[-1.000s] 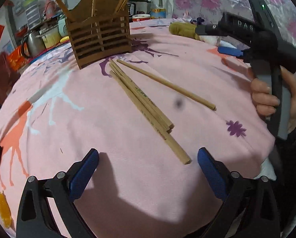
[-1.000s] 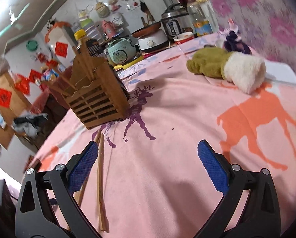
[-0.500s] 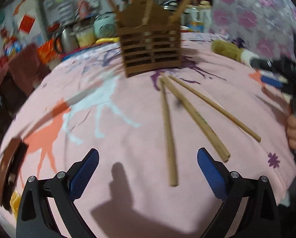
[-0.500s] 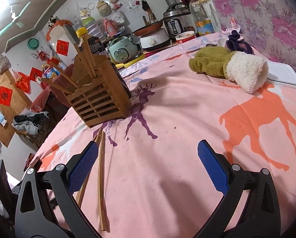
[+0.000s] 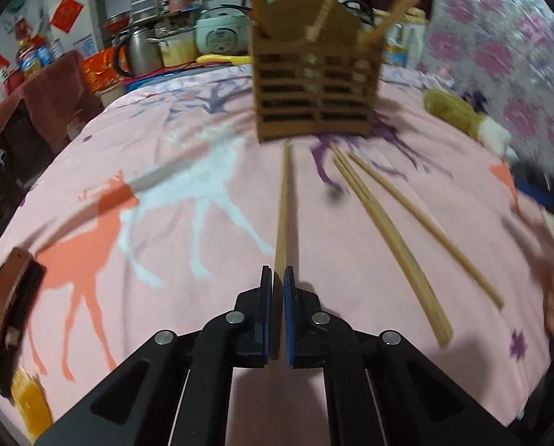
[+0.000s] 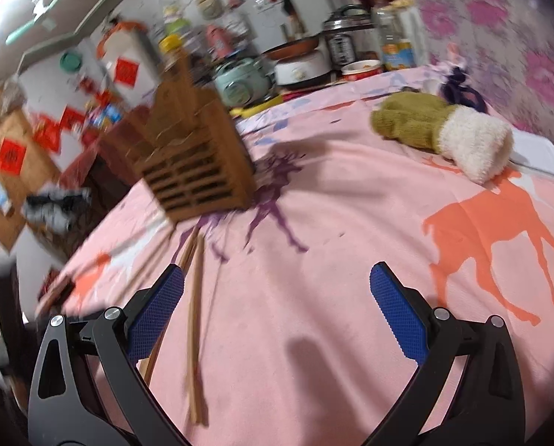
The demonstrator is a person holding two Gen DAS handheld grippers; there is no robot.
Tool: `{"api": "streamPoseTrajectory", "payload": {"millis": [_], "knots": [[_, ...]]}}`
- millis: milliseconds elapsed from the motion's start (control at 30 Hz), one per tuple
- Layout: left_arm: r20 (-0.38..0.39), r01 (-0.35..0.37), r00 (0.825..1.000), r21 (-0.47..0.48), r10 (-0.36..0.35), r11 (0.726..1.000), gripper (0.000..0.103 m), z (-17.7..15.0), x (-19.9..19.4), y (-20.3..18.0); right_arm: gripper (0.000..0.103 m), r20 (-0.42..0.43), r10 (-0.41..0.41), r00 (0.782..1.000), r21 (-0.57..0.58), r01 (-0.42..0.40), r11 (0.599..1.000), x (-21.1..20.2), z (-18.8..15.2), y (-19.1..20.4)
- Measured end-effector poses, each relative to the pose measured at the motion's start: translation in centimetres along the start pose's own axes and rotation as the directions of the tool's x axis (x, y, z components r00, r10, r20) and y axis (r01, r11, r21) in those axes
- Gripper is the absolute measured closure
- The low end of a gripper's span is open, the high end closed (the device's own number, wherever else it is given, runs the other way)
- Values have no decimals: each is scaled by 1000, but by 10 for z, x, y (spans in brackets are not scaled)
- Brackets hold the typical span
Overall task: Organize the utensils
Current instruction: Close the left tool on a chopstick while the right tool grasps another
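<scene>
My left gripper (image 5: 278, 278) is shut on the near end of a wooden chopstick (image 5: 283, 204) that points toward the brown slatted utensil holder (image 5: 316, 100). The holder stands on the pink cloth and has several chopsticks upright in it. More loose chopsticks (image 5: 388, 230) lie to the right of the held one. My right gripper (image 6: 277, 290) is open and empty above the cloth. In the right wrist view the holder (image 6: 198, 163) is at the left, with chopsticks (image 6: 193, 316) lying in front of my left finger.
A green and white mitten (image 6: 440, 133) lies at the right of the table. Pots, a rice cooker (image 5: 221, 37) and bottles stand behind the table. A brown object (image 5: 5, 319) sits at the left edge.
My left gripper has closed on one chopstick, which now lies in line with the jaws. The right gripper has shifted slightly and stays open.
</scene>
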State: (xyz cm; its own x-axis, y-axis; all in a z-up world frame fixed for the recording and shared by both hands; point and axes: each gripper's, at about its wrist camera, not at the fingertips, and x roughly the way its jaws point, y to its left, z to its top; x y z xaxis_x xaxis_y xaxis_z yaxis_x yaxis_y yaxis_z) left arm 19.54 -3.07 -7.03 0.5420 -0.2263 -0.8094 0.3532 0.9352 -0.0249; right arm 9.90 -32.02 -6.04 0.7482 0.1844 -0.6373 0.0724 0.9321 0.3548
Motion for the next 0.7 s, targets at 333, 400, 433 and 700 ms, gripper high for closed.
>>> {"api": "streamPoseTrajectory", "payload": {"millis": [333,400,433,700], "knots": [[28,12,1000,-46,-10,999,97,6,5,13,33,-103,-102,990,-417,50,908,-5,-47,75],[13,30,999,-53,-29,998,95,6,7,16,43,-134,-100,986,-427,33,904,-2,-53,78],[8,38,999,-61,-38,997,91,5,8,18,50,-155,-104,982,-442,26,897,0,-57,81],[-51,86,995,-63,-90,994,66,-2,11,21,97,-223,-79,972,-436,-26,900,5,-70,82]]}}
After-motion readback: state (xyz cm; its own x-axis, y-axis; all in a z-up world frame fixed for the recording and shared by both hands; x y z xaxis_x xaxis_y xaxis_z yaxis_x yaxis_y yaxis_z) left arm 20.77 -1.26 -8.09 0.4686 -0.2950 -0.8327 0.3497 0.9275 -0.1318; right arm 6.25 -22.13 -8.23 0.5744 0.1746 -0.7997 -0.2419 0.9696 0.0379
